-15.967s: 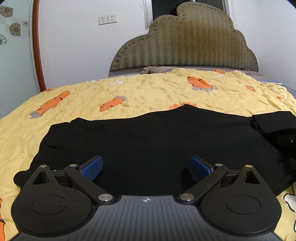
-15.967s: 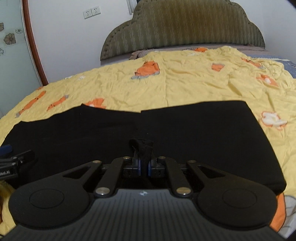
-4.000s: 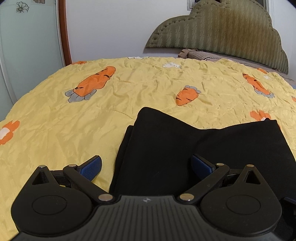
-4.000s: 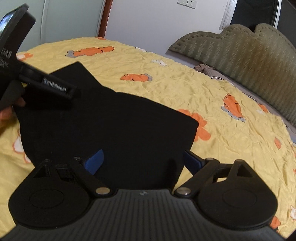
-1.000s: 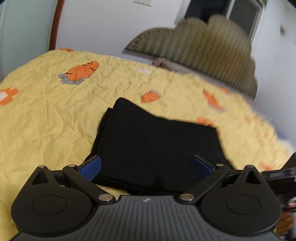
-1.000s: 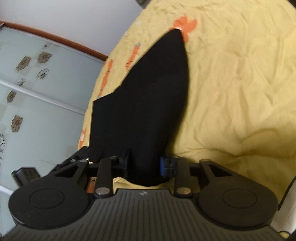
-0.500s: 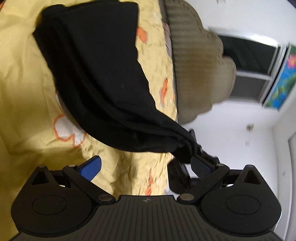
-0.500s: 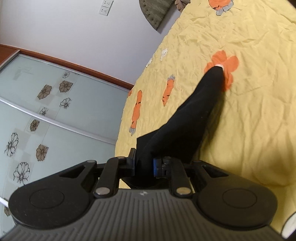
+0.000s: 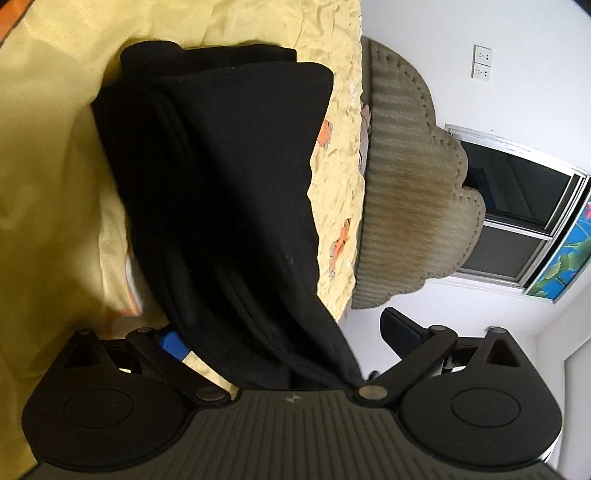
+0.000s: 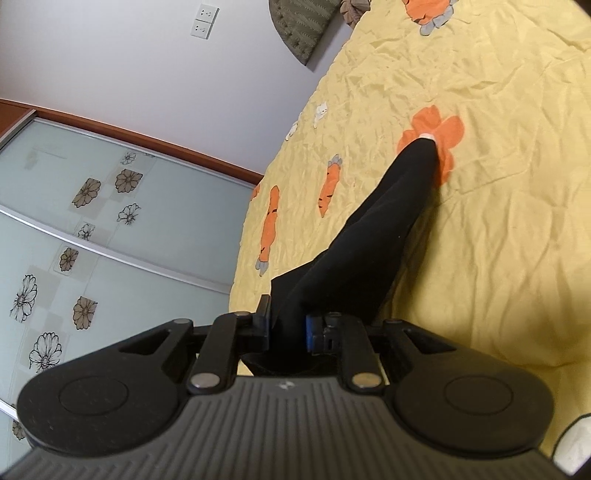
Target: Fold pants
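The black pants (image 9: pixel 221 192) are folded into a thick bundle, partly lifted off the yellow carrot-print bedspread (image 9: pixel 40 155). In the left wrist view, which is rolled sideways, my left gripper (image 9: pixel 288 339) is open with its jaws wide apart, and the bundle's near end runs between them toward the gripper body. In the right wrist view my right gripper (image 10: pixel 288 328) is shut on the near edge of the pants (image 10: pixel 373 236), which stretch away in a narrow band. Their far tip rests on an orange carrot print.
The bed's olive padded headboard (image 9: pixel 410 206) stands at the far end, with a dark window (image 9: pixel 517 206) behind it. A frosted sliding wardrobe door (image 10: pixel 92 236) with flower prints stands beside the bed. Wall sockets (image 10: pixel 205 20) sit on the white wall.
The left gripper has moved in closer, so the bundle now runs between its open jaws. The right gripper stays shut on the pants' edge and holds it raised, hardly moved.
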`<state>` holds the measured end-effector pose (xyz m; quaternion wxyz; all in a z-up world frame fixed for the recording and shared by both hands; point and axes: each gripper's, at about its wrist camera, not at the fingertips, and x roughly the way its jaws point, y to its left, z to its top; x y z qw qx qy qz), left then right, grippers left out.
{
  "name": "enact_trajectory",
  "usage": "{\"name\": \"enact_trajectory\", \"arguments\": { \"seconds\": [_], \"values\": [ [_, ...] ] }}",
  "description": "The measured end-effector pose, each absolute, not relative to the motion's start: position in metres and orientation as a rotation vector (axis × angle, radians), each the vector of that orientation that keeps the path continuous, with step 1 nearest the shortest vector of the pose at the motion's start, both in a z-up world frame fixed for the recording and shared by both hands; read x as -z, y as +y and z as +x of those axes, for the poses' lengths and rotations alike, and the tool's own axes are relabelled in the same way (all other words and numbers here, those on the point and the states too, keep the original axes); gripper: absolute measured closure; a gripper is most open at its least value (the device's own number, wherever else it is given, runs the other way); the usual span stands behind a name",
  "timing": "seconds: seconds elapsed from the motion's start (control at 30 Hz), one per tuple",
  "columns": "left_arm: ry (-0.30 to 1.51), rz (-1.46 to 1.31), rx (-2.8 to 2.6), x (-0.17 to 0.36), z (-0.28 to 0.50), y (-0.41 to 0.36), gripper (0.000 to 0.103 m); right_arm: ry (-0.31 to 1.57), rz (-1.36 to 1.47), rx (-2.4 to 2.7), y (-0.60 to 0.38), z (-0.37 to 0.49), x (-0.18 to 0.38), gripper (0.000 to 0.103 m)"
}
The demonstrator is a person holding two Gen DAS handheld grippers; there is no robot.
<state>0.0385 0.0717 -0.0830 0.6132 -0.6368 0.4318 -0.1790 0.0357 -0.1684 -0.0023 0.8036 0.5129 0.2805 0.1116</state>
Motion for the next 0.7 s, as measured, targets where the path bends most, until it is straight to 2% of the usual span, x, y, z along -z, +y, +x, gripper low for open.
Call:
{"name": "enact_trajectory", "arguments": {
  "seconds": [0.03, 0.07, 0.13, 0.2, 0.27, 0.5, 0.57, 0.7],
  "values": [
    [1.007, -1.452, 0.402, 0.083, 0.038, 0.072, 0.014, 0.602, 1.098, -0.235, -0.169, 0.034, 0.003, 0.086],
    [1.018, -1.414, 0.392, 0.080, 0.039, 0.071, 0.039, 0.602, 1.097, -0.229, -0.171, 0.033, 0.004, 0.086],
    [1.045, -1.316, 0.375, 0.072, 0.041, 0.069, 0.070, 0.604, 1.097, -0.223, -0.173, 0.029, 0.007, 0.086],
    [1.062, -1.272, 0.366, 0.070, 0.043, 0.067, 0.080, 0.610, 1.091, -0.206, -0.174, 0.024, 0.011, 0.086],
    [1.065, -1.233, 0.363, 0.066, 0.044, 0.065, 0.084, 0.620, 1.094, -0.195, -0.177, 0.017, 0.017, 0.086],
    [0.993, -0.949, 0.356, 0.035, 0.052, 0.039, 0.085, 0.705, 1.080, -0.178, -0.190, 0.009, 0.045, 0.079],
    [0.983, -0.927, 0.356, 0.033, 0.054, 0.036, 0.085, 0.708, 1.101, -0.158, -0.199, 0.013, 0.053, 0.072],
    [0.984, -0.942, 0.362, 0.036, 0.055, 0.042, 0.085, 0.717, 1.125, -0.151, -0.211, 0.033, 0.066, 0.071]
  ]
}}
